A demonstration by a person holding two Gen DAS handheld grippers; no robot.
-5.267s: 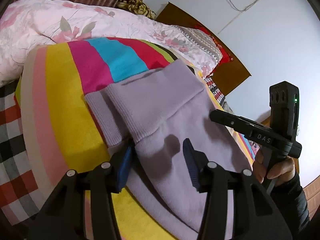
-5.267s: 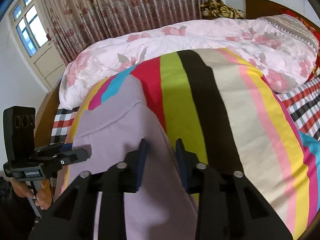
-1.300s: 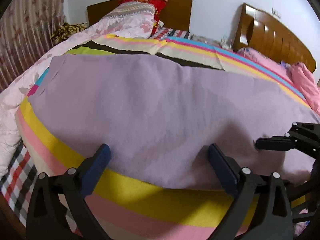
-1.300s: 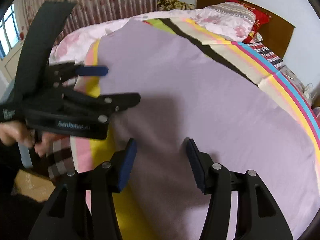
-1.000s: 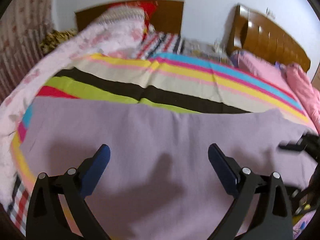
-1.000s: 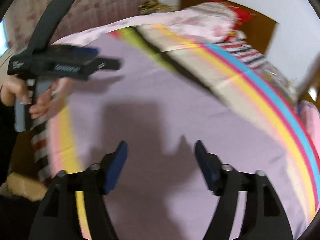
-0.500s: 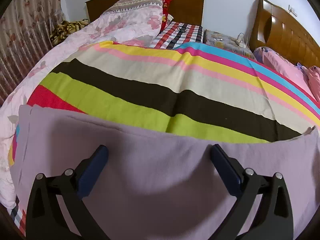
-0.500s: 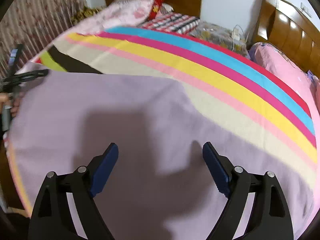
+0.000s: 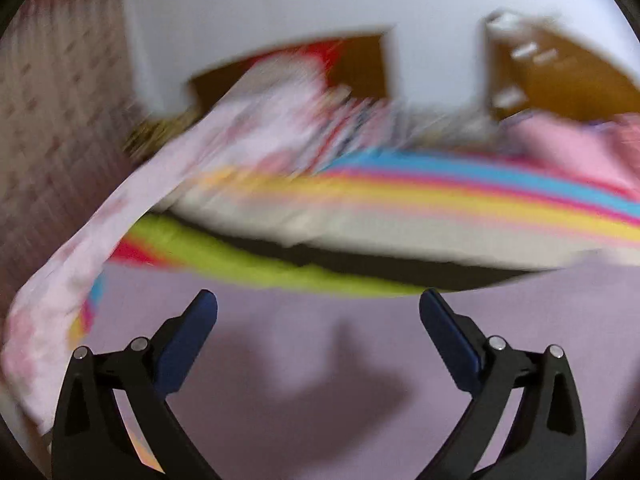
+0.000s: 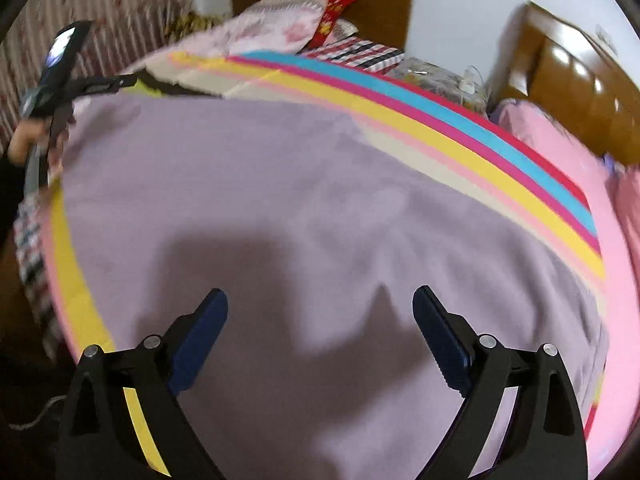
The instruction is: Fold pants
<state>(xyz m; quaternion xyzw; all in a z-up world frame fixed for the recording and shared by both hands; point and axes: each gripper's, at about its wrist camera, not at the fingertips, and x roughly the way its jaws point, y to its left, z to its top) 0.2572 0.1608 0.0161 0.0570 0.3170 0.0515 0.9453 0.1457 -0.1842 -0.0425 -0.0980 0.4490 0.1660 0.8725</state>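
Since the earlier frames you have swung both grippers away from the near edge of the pants, and your right gripper (image 10: 320, 312) has just been opening its jaws, with nothing caught between them. They now stand spread wide above the lilac pants (image 10: 280, 208), blue pads clear of the cloth and only their shadow falling on it. Your left gripper (image 9: 318, 316) shows the same: jaws spread wide, empty, hanging over the lilac fabric that fills the bottom of its badly blurred view. The pants lie flat across the striped blanket (image 10: 480, 152) on the bed, filling the centre and lower part of the right wrist view, with a small ridge of cloth just above the gap between the right jaws. In the upper left of that view your left hand (image 10: 24, 140) holds the left gripper's handle near the far left edge of the pants. Beyond the pants the blanket's stripes run diagonally, then a floral quilt (image 10: 260, 36) and a wooden headboard (image 10: 384, 4) at the top, a second headboard (image 10: 580, 92) at the upper right, and a patterned curtain (image 10: 132, 8) at the upper left.
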